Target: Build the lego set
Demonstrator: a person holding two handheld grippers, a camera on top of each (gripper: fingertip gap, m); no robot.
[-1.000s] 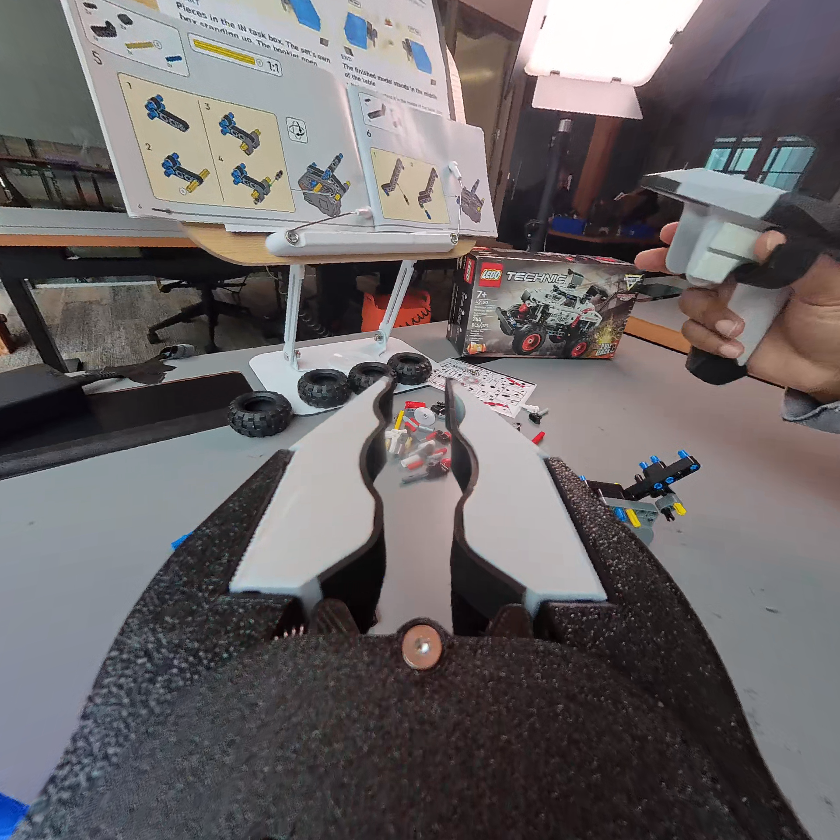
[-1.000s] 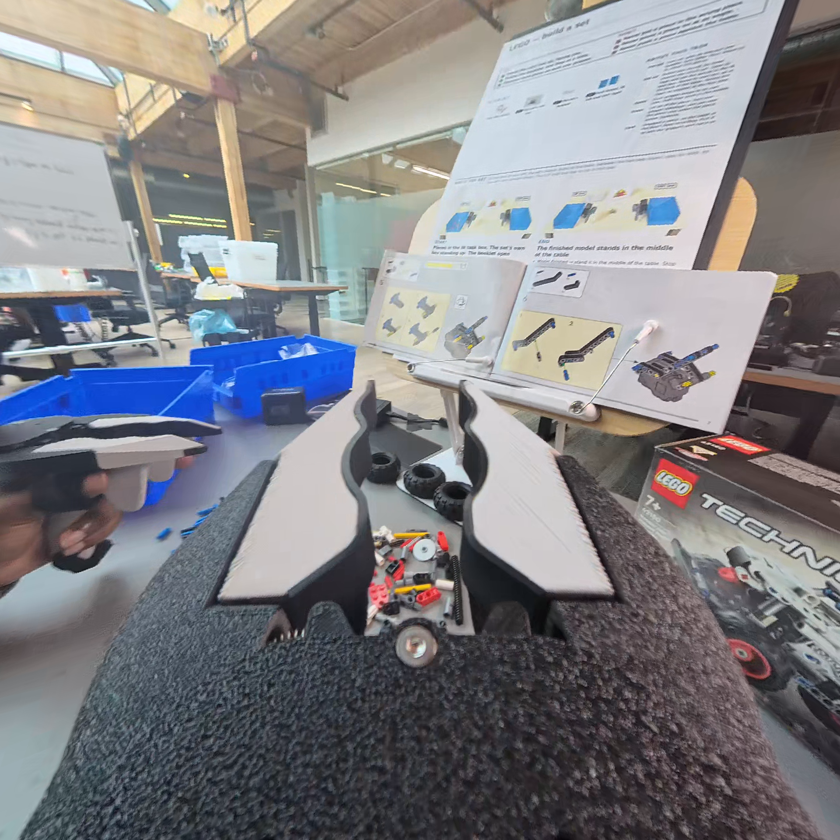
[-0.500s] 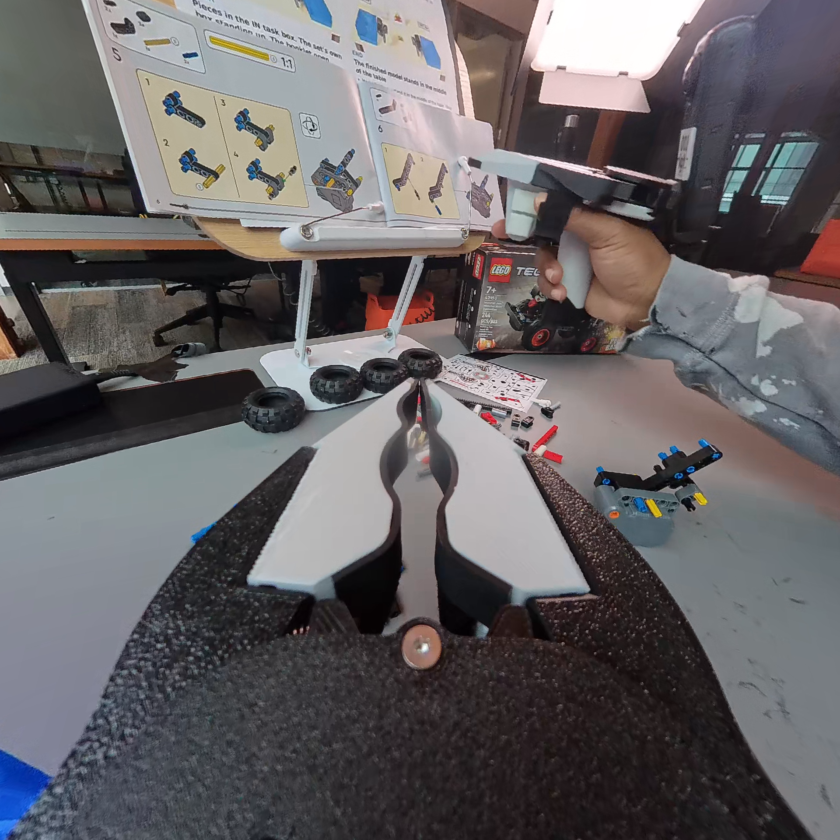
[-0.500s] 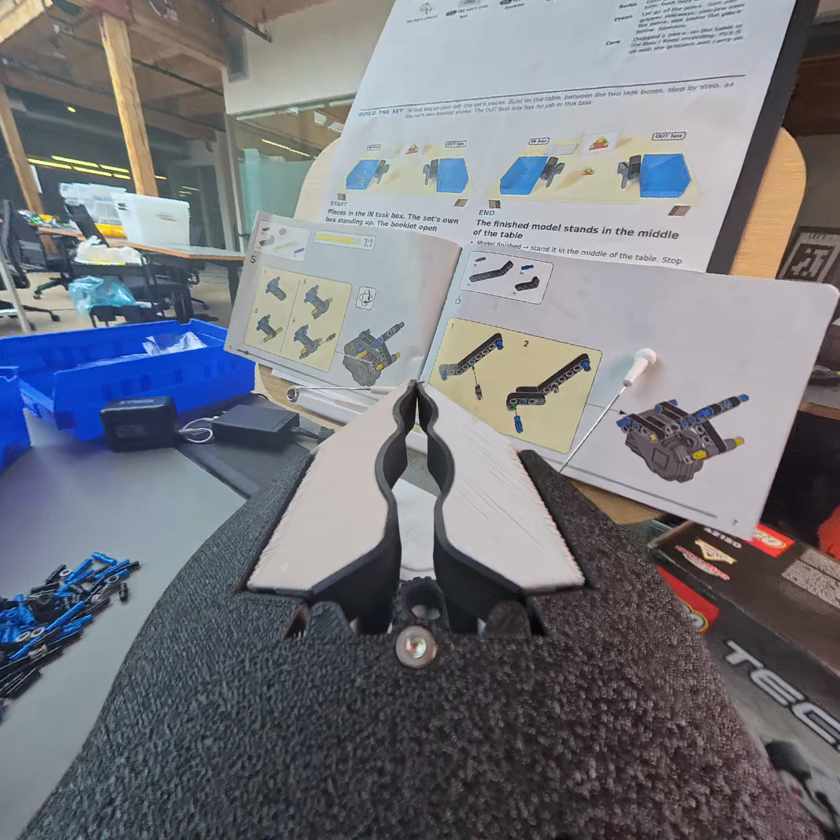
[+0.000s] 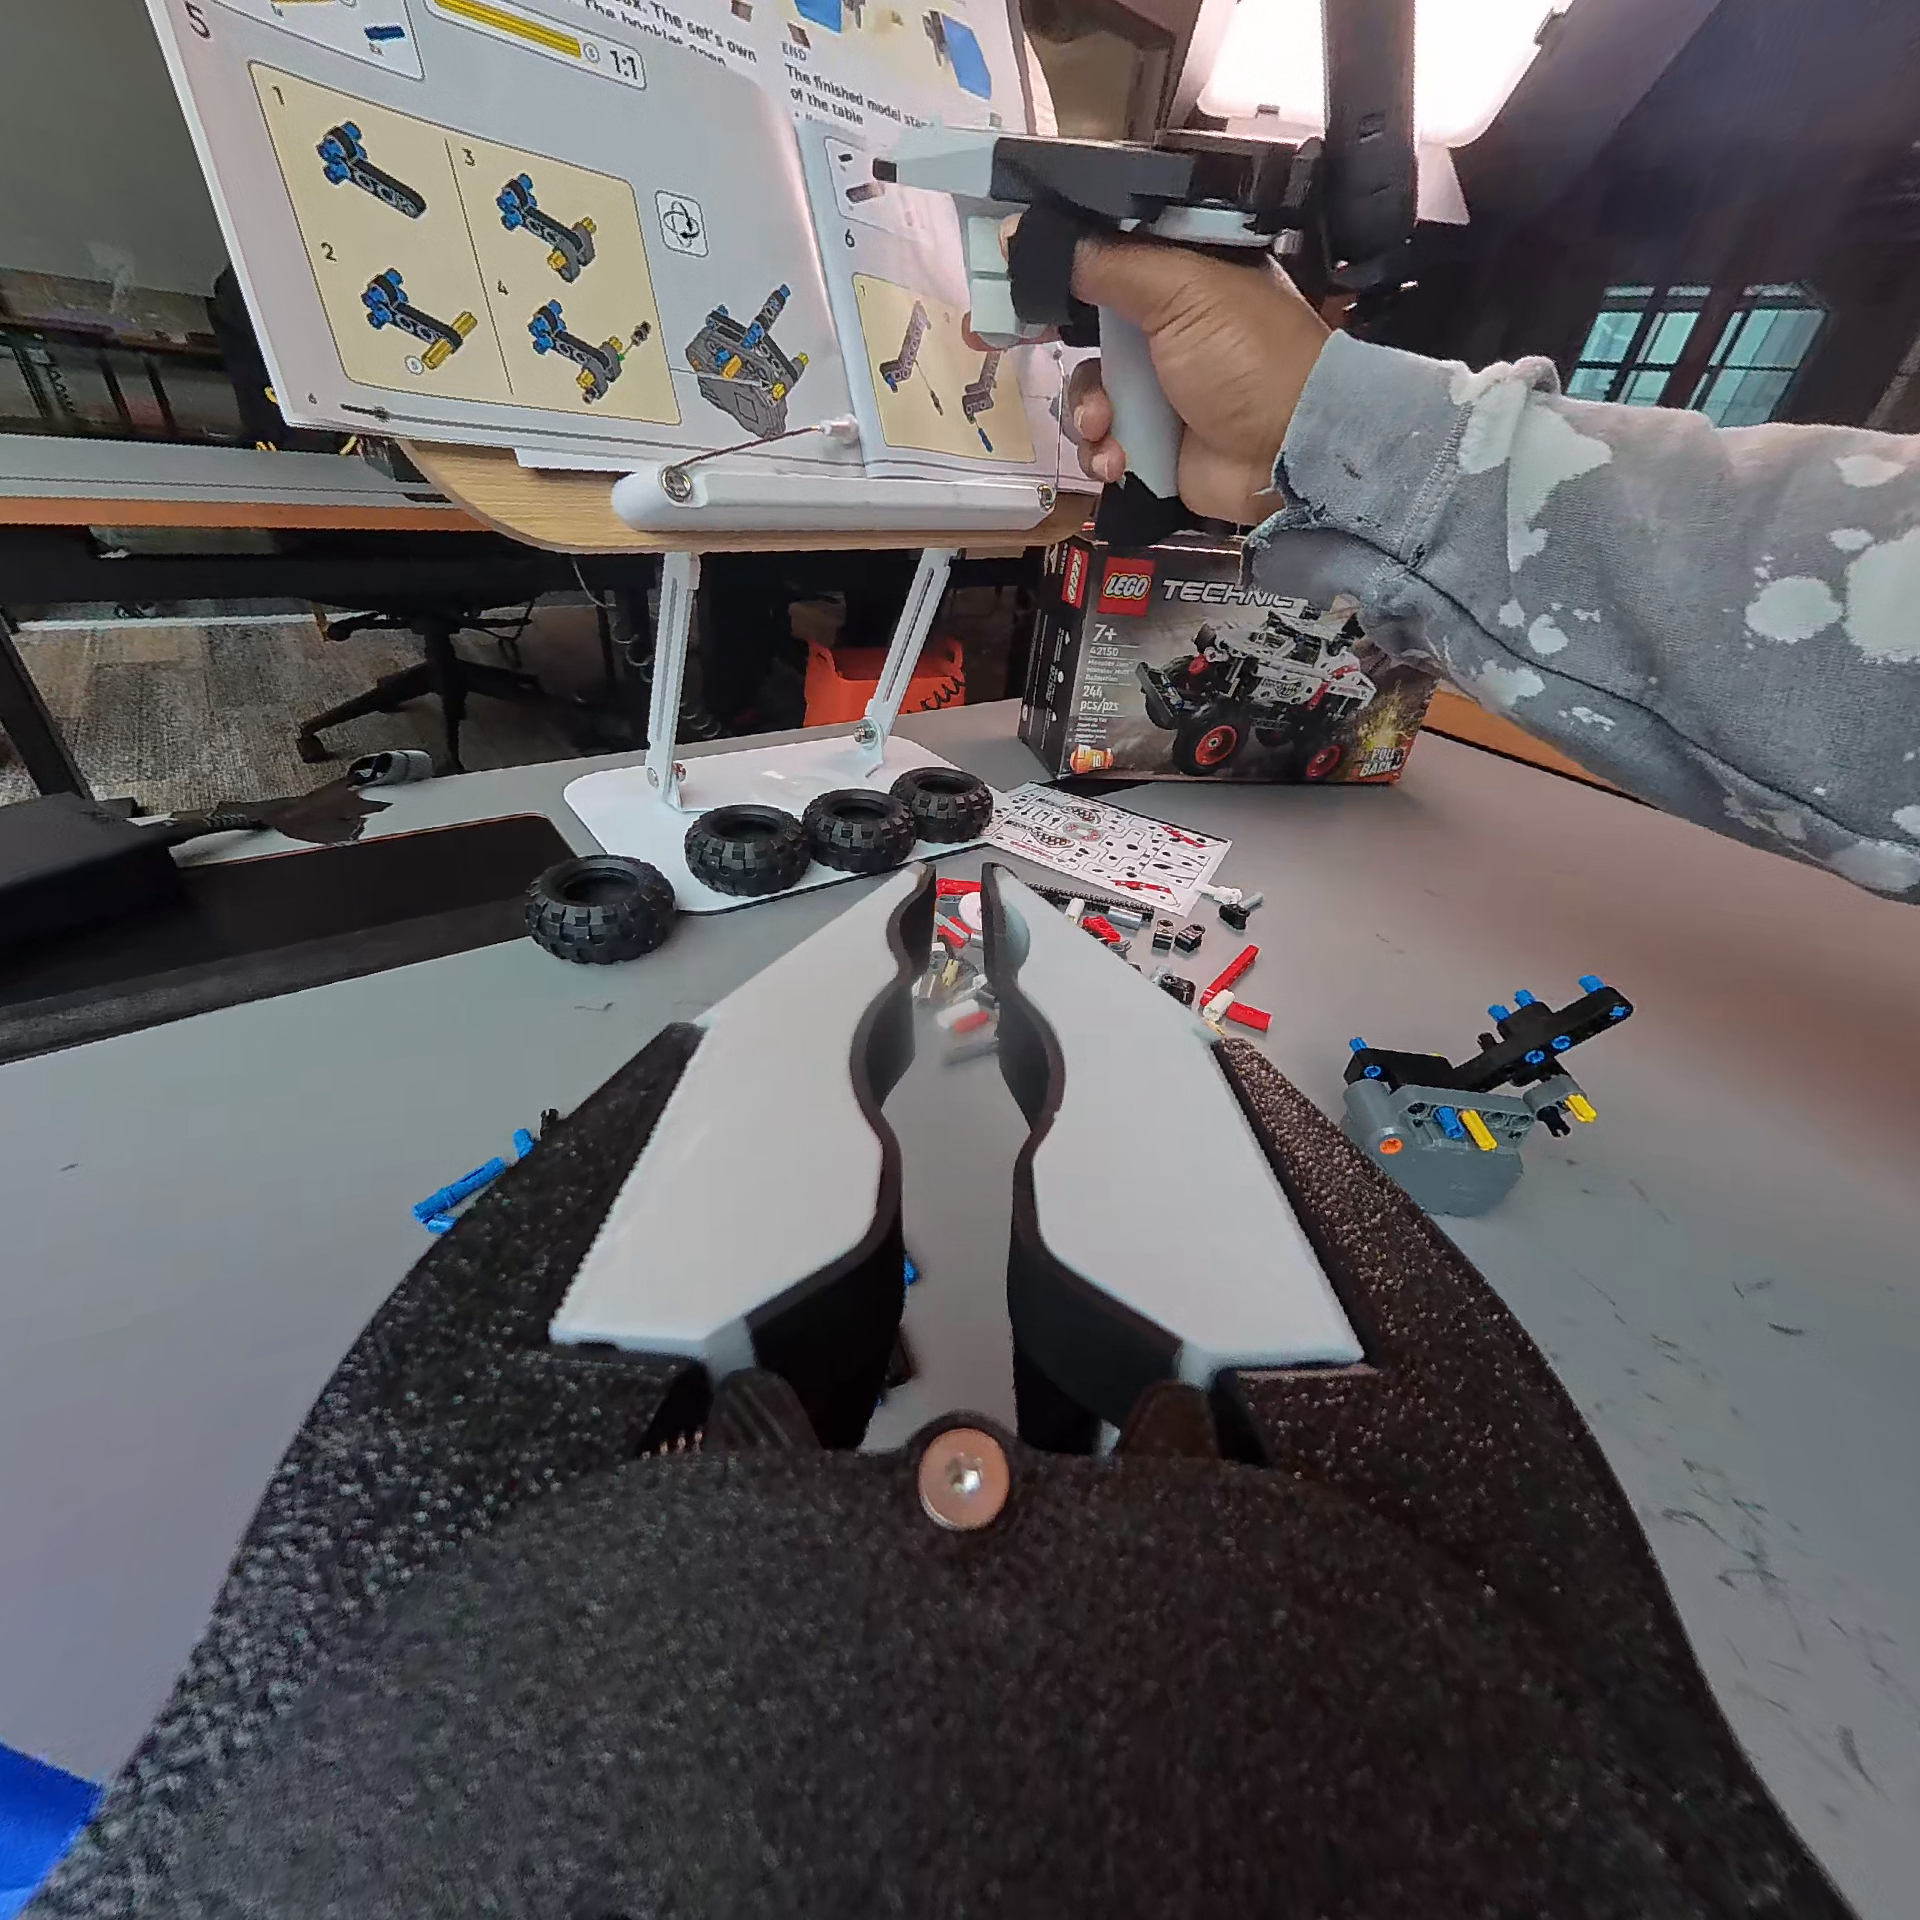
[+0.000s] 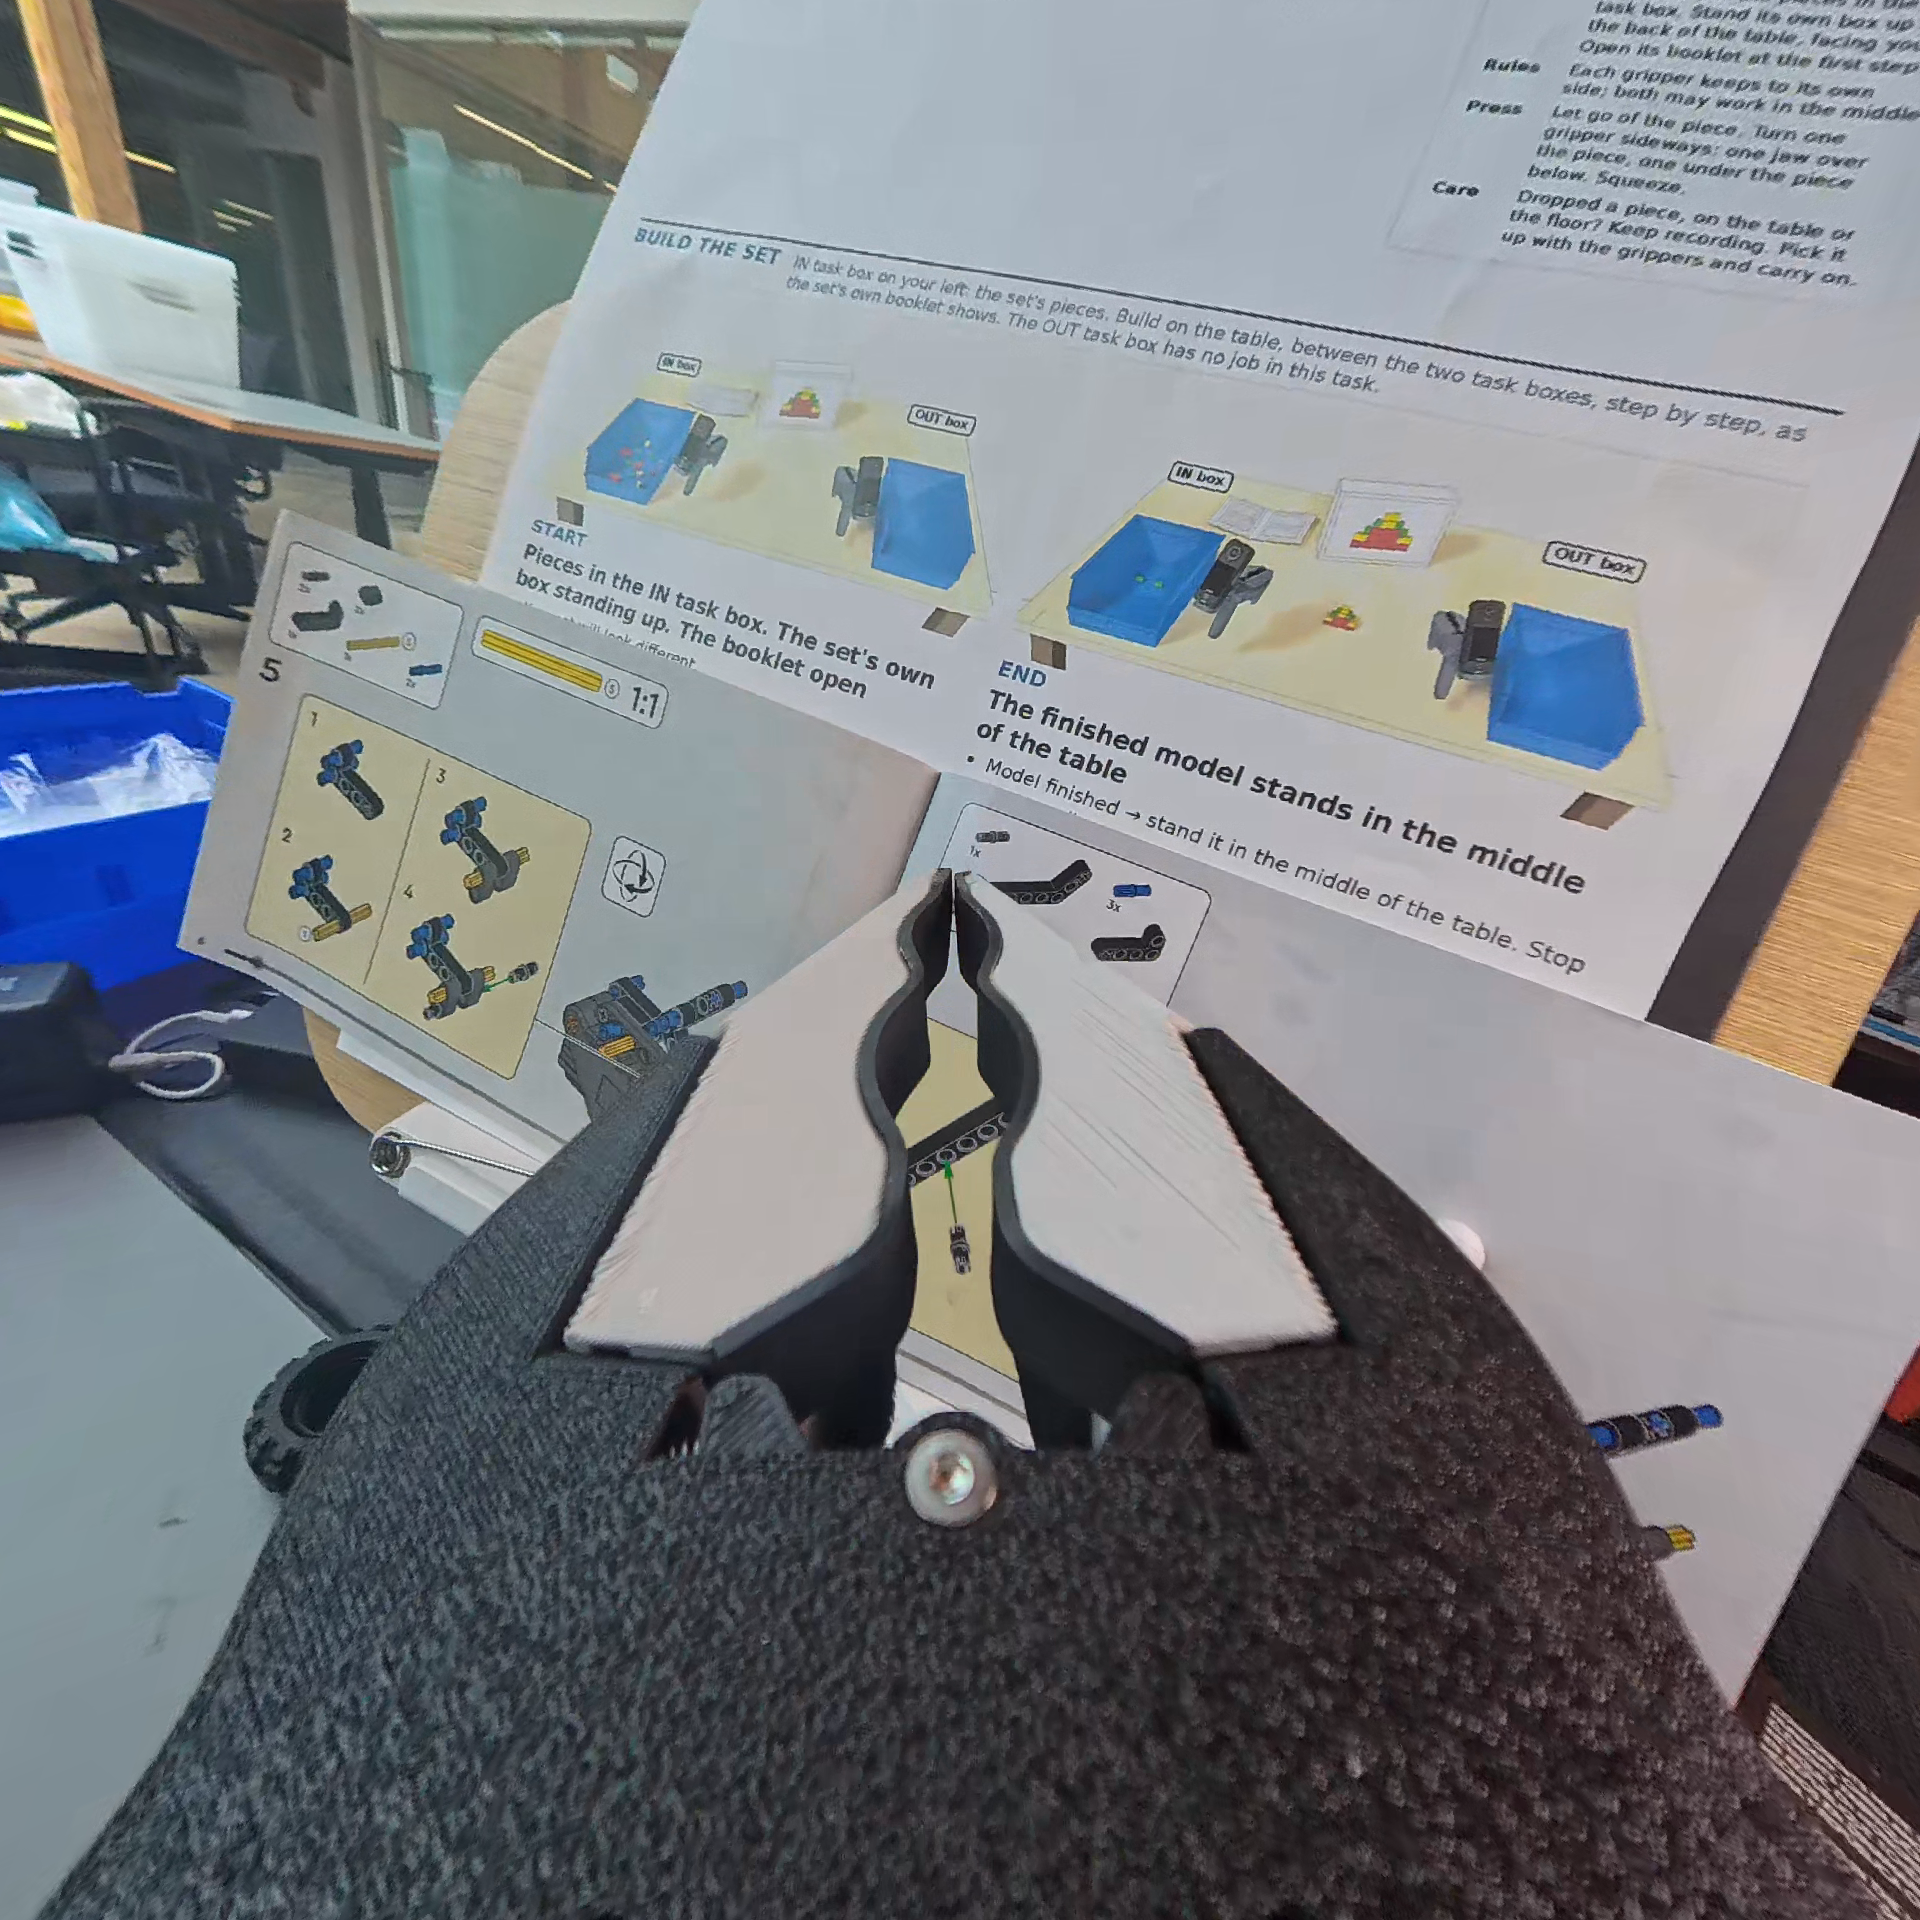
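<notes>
Consulting open paper instruction booklet (image 6: 727,831) at twelve o'clock: right gripper (image 6: 953,883) pinched closed, empty, tips at page. Left gripper (image 5: 954,883) slightly parted, empty, above loose small plastic pieces (image 5: 1164,935). Grey-black half-built assembly (image 5: 1455,1101) at three o'clock. Next, likely: picking a bent black beam.

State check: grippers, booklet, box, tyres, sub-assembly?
Left gripper: slightly open, empty, over the small loose pieces.
Right gripper: shut, empty, at the open instruction booklet.
Lego set box: upright.
Four black rubber tyres: lying flat, unmounted.
Grey-and-black partly built sub-assembly: on the table.
</notes>
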